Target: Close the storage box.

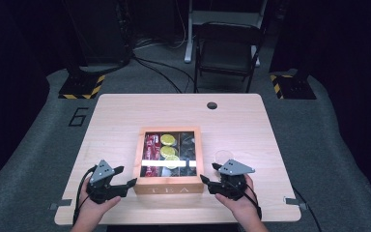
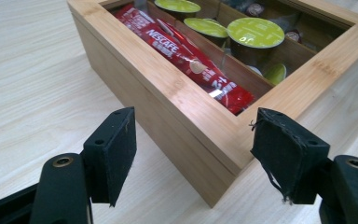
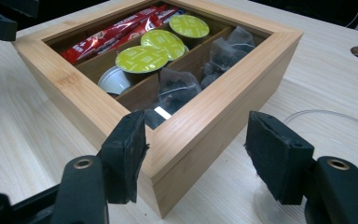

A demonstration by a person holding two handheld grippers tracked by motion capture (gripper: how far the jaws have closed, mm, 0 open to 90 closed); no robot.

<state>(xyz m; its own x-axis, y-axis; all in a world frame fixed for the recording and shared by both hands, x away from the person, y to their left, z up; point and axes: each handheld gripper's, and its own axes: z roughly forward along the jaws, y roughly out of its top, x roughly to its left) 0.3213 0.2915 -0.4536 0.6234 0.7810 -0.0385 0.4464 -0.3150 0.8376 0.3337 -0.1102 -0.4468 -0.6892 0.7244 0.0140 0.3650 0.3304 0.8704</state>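
A dark room, a wooden table (image 1: pixel 125 111), and a tea box (image 1: pixel 168 189) in the middle near the front edge.

The left gripper (image 1: pixel 124 177) is open, its jaws on each side of the box's front left corner and not touching it. Inside lie red sticks (image 2: pixel 186 56), green pods (image 2: pixel 255 32) and dark tea bags (image 3: pixel 175 88) under a see-through lid. The right gripper (image 1: pixel 210 177) is open at the front right corner too. To do it well, I think both should squeeze together and keep the box flat.

The tea box (image 1: pixel 169 186) sits between left gripper (image 1: pixel 129 177) and right gripper (image 1: pixel 209 176).
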